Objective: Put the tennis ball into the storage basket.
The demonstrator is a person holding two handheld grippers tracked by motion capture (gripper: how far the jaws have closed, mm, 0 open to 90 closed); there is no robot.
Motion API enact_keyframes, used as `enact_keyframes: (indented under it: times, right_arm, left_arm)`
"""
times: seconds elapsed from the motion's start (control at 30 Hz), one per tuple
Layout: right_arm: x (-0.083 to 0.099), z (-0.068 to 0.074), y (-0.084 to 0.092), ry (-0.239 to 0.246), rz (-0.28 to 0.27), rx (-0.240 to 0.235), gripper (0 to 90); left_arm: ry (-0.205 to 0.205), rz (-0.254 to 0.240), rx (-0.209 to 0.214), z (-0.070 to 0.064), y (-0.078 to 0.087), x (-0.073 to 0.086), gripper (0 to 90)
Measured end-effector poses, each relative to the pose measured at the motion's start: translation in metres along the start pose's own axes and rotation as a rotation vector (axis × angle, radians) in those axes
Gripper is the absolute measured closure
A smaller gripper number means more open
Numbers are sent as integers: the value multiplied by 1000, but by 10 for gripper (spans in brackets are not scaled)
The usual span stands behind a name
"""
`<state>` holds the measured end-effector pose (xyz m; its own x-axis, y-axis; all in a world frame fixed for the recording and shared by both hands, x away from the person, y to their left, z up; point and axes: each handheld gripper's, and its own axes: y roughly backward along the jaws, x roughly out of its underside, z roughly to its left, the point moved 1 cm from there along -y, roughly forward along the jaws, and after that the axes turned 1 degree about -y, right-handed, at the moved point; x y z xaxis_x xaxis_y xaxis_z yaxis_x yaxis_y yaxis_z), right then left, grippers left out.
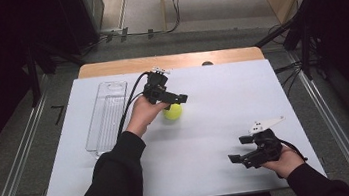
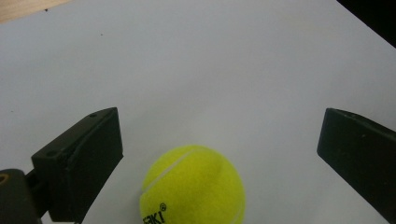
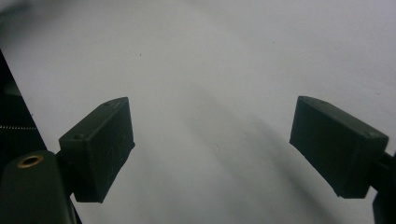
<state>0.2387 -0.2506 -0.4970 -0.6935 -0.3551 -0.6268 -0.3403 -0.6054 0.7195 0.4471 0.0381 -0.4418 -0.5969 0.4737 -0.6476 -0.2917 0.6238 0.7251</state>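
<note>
A yellow-green tennis ball [image 1: 173,111] lies on the white table top [image 1: 212,93], a little left of centre. My left gripper [image 1: 175,99] hovers right over it, open. In the left gripper view the ball [image 2: 193,186] sits low between the two wide-apart black jaws, touching neither. At the front right, my right gripper [image 1: 238,149] is held just above the table, open, with nothing but bare white surface between its jaws [image 3: 212,149].
A clear plastic tray [image 1: 107,115] lies lengthwise along the table's left side, beside my left forearm. The wooden table edge [image 1: 168,61] runs along the back. Metal rails and dark stands flank the table.
</note>
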Motion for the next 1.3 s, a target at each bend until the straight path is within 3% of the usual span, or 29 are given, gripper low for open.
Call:
enact_keyframes:
  times: [0.2, 0.27, 1.07, 1.3]
  right_arm:
    - [1, 0, 0, -7, 2, 4, 116]
    - [1, -1, 1, -5, -1, 4, 116]
    - [0, 0, -1, 4, 2, 2, 116]
    - [0, 1, -1, 8, 5, 0, 116]
  left_arm:
    - [-6, 19, -7, 2, -3, 1, 6]
    - [-1, 20, 13, 3, -3, 2, 5]
    - [12, 37, -12, 7, -10, 11, 6]
    - [3, 69, -17, 5, -17, 15, 6]
